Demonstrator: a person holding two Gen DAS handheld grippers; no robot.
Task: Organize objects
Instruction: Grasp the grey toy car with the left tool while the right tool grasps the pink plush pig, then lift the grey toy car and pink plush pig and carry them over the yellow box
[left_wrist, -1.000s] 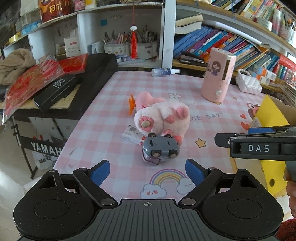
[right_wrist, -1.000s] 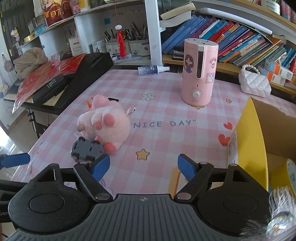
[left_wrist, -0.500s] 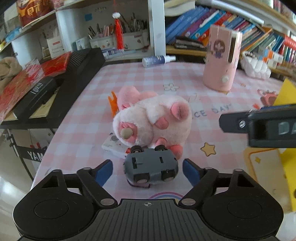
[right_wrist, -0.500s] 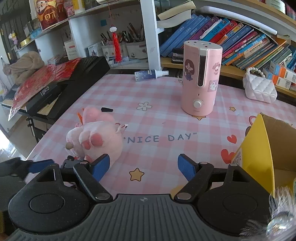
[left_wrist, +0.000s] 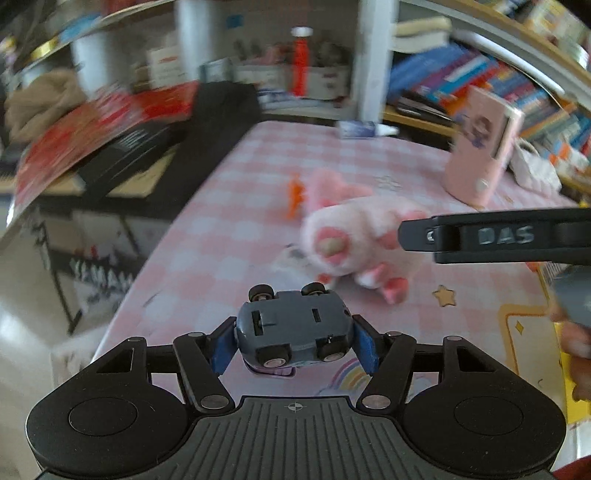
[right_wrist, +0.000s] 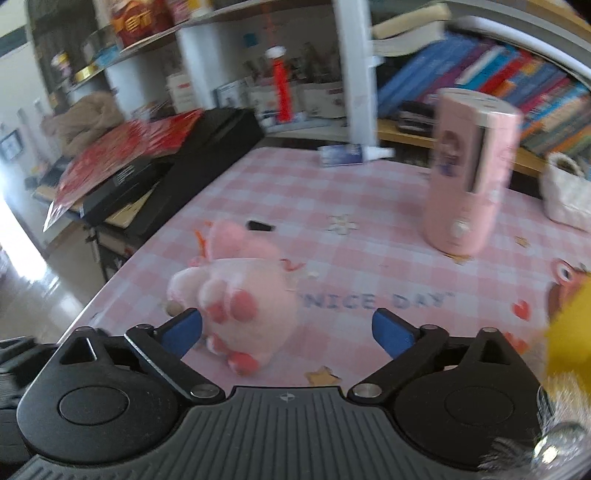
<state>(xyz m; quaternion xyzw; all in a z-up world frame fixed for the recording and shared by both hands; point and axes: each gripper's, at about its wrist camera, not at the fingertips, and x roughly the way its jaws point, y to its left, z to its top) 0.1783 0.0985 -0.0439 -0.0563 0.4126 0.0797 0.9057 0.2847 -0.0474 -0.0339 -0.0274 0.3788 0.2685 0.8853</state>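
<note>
A grey toy car (left_wrist: 295, 325) lies upside down, wheels up, near the front edge of the pink checked table (left_wrist: 229, 229). My left gripper (left_wrist: 293, 347) is closing its jaws on it, and both blue pads touch the car's sides. A pink plush toy (left_wrist: 354, 236) lies just beyond the car. In the right wrist view the plush toy (right_wrist: 240, 295) sits low between the fingers of my right gripper (right_wrist: 288, 328), nearer the left pad, untouched. That gripper's jaws are opening wide. One of its black fingers (left_wrist: 498, 236) crosses the left wrist view from the right.
A pink humidifier (right_wrist: 469, 173), a spray bottle (right_wrist: 347, 154) and a white bag (right_wrist: 565, 192) stand at the back. A yellow box (right_wrist: 569, 325) is at the right. A black keyboard (right_wrist: 184, 166) with red packets borders the table's left. A small flat packet (left_wrist: 288, 258) lies by the plush.
My left gripper moved up to the car and its jaws closed onto its sides. My right gripper swung left toward the plush toy and its jaws spread wider.
</note>
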